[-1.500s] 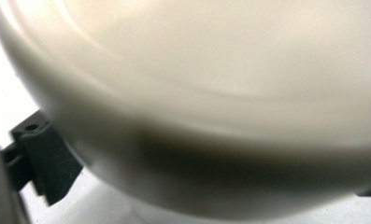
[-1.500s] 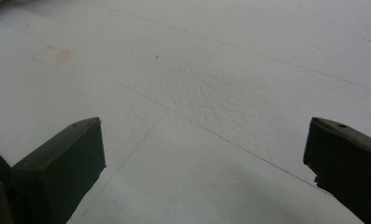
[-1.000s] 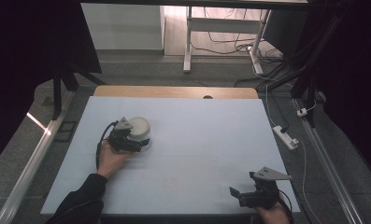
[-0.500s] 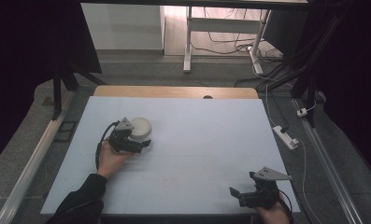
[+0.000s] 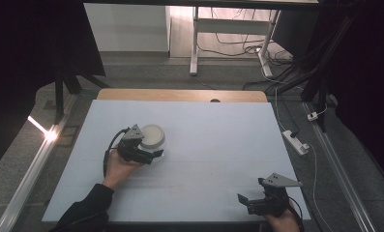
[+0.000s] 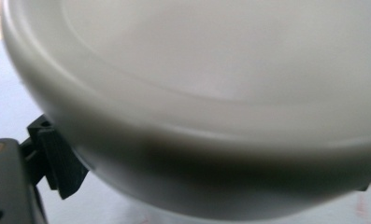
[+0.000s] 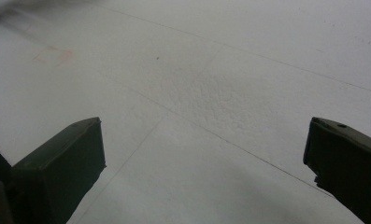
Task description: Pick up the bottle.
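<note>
Where the white table [image 5: 204, 159] is seen from above: 2 grippers, 1 white round container [image 5: 152, 137].
High view: left gripper [image 5: 148, 153] at the container's near side, left of centre; right gripper [image 5: 245, 200] at the near right edge, well apart, over bare surface. Left gripper view: container [image 6: 211, 102] close and blurred between the jaws, 1 jaw beside its lower wall; contact cannot be told. Right gripper view: jaws spread wide, released, over bare textured table [image 7: 197, 93].
</note>
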`<move>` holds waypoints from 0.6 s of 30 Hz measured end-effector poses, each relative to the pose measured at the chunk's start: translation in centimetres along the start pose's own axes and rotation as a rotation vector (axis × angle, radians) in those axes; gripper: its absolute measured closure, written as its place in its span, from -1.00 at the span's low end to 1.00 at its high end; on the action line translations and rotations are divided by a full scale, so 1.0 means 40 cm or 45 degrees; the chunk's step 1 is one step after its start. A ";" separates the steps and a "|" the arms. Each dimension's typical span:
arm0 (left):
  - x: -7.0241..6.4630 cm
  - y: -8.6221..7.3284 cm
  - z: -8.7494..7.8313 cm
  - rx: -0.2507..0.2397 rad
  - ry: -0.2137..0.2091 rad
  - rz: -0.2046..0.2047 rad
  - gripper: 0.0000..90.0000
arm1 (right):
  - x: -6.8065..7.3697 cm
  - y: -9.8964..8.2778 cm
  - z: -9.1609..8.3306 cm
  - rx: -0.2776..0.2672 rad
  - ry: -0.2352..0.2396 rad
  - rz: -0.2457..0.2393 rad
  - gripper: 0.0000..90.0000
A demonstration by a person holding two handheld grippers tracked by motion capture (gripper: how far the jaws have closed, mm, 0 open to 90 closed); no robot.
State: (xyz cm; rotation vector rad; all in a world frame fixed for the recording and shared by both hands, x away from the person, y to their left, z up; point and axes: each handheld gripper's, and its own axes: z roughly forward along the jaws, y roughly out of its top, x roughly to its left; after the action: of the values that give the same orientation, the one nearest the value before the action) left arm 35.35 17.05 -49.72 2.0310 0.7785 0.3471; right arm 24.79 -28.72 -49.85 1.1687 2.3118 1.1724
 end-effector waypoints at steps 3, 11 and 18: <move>-0.018 0.006 -0.004 0.000 -0.029 0.011 -0.84 | 0.000 0.000 0.000 0.000 0.000 0.001 -1.00; -0.070 0.014 -0.005 0.021 -0.100 0.050 -0.84 | 0.001 0.000 0.000 -0.001 0.001 -0.002 -1.00; -0.115 0.021 -0.004 0.022 -0.145 0.081 -0.84 | 0.001 0.000 0.000 -0.002 0.001 -0.003 -1.00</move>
State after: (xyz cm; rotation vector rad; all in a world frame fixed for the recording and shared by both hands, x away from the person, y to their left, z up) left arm 32.09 13.88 -48.69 2.0760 0.6502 0.2591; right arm 24.75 -28.71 -49.84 1.1648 2.3115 1.1742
